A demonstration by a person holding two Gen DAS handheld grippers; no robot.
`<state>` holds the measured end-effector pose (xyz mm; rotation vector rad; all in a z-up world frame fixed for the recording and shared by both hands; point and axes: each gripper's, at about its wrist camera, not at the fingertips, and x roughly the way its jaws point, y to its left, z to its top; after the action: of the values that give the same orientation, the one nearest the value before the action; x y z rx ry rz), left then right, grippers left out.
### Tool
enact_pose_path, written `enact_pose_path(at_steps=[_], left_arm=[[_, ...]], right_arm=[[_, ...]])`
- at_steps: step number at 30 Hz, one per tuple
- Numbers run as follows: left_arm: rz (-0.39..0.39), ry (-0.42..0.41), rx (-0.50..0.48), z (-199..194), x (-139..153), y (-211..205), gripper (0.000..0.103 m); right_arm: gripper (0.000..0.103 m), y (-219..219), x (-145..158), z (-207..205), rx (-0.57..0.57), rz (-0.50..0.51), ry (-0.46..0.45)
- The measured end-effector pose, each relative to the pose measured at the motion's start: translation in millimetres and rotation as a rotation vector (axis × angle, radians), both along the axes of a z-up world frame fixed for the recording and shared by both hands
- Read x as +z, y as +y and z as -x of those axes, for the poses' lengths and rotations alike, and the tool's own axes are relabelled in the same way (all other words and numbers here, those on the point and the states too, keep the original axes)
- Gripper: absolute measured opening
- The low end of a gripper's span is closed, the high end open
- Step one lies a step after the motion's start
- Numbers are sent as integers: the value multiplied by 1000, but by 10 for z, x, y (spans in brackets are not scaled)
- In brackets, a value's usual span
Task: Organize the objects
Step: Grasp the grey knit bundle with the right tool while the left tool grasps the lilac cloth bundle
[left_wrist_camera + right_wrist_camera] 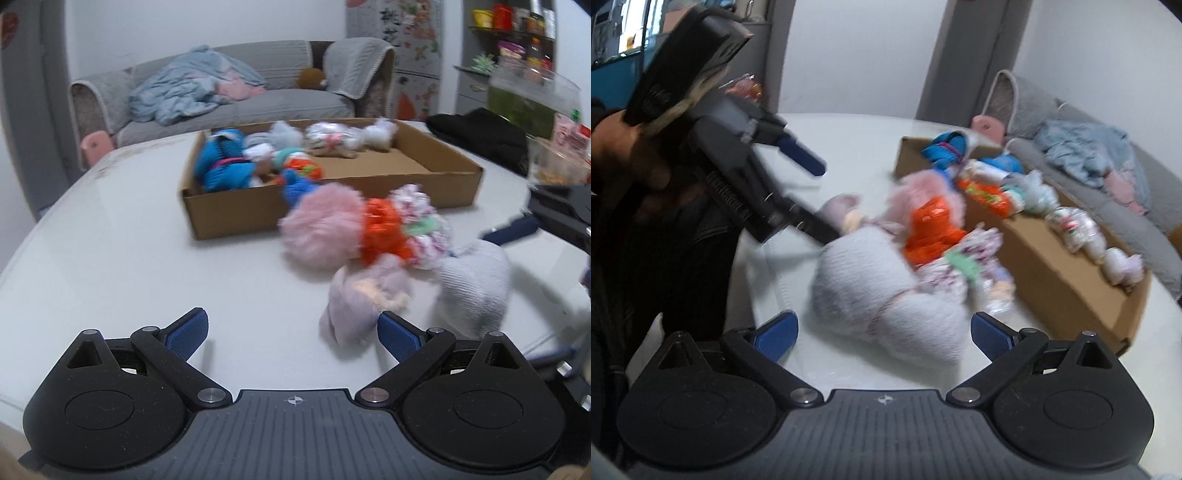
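My left gripper [293, 334] is spread wide over the table [129, 258], nothing in it. The cardboard box [236, 210] sits mid-table toward the far edge, a pile of rolled socks [369, 232] against its near wall. My right gripper [884, 334] gapes around the white sock bundle [871, 280], not squeezing.

The left gripper [293, 334] hangs low with its jaws spread wide, blue pads [186, 332] angled outward and nothing between them. The right gripper [884, 334] matches that pose, jaws equally wide and empty. In the right wrist view the left gripper appears again (blurred), tilted downward, gripped from behind by the person's left hand [618, 155].
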<state>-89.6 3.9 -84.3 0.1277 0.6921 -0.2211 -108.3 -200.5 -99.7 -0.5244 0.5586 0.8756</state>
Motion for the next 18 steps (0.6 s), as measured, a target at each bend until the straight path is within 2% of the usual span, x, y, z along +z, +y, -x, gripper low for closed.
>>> enact_pose_path(at_steps=[4,8,10,13,18], left_arm=[[38,11,-34,-1,-14,56,99],[18,-13,-173,11,-44,-103,99],[7,-24,-243,1,-53,-180,99],[-16,-34,-323,-55,-75,-228,98],[7,-1,-427,-228,-109,-170,91]], right_arm=[[100,17,41,122,18,17,-1],[101,-27,110,89,41,7,-46],[98,-46,121,33,59,8,-48],[86,-34,118,-38,125,30,-45],[76,23,72,-144,213,64,-19]])
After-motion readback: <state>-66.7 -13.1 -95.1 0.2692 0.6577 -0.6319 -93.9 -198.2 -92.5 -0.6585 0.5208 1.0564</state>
